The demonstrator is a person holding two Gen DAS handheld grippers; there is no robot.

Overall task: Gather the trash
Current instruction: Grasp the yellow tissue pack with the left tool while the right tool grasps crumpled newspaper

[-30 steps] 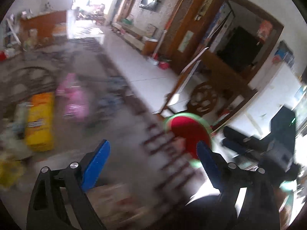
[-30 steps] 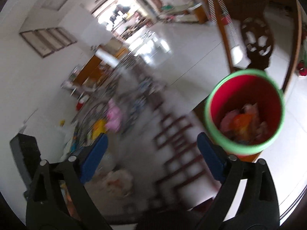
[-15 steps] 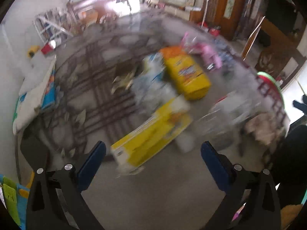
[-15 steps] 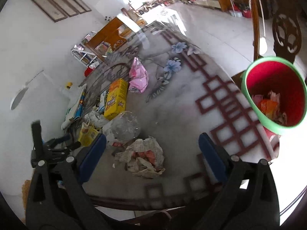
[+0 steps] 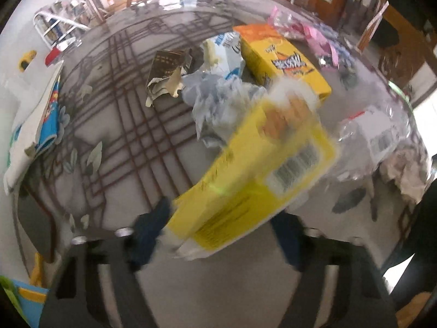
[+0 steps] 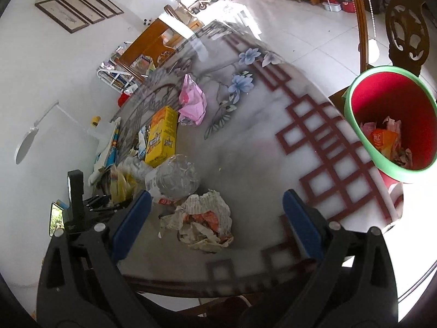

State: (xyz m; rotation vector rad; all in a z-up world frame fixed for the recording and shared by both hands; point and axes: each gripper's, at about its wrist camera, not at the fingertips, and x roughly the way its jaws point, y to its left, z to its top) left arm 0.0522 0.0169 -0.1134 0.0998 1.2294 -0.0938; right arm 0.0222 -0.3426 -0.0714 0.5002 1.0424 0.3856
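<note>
The left gripper (image 5: 218,235) has a long yellow box (image 5: 254,183) between its blue jaws, in the lower middle of the left view. The jaws are closing on it, but the picture is too blurry to tell if the pads press it yet. Behind the box, on the bench (image 5: 123,142), lie crumpled paper (image 5: 218,101) and a yellow-orange box (image 5: 281,60). The right gripper (image 6: 215,224) hangs over the bench with its jaws wide apart and nothing in them. A paper wad (image 6: 202,218) lies between them. The red bin (image 6: 393,123) with the green rim sits at the right edge, with trash inside.
</note>
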